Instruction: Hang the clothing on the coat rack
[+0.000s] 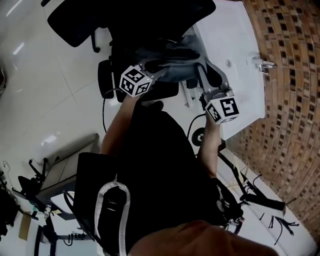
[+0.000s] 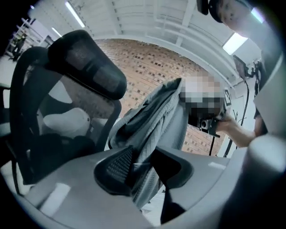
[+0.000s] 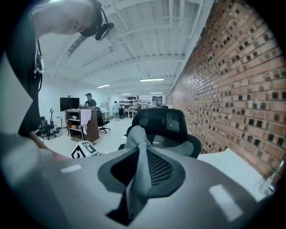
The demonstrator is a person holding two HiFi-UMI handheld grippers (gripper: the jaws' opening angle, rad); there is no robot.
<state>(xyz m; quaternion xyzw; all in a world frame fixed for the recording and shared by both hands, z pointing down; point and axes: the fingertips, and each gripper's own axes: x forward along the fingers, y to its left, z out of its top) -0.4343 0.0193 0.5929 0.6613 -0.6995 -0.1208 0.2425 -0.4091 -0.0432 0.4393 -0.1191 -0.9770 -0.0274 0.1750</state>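
Jaws of the left gripper (image 2: pixel 142 169) and right gripper (image 3: pixel 139 169) each pinched the grey garment (image 1: pixel 176 61), held up near the chair (image 3: pixel 166 126). Probably the carrying step; next it needed taking to the rack, not visible.

From the head view we see a black chair (image 1: pixel 130 15) at twelve o'clock on a glossy white tile floor (image 1: pixel 35 90). A white table (image 1: pixel 235 55) sits at two o'clock against the brick wall (image 1: pixel 295 125) at three o'clock. In the right gripper view, strip lights (image 3: pixel 152 80) brighten a white hall, with a wooden shelf (image 3: pixel 93 129) at nine o'clock.
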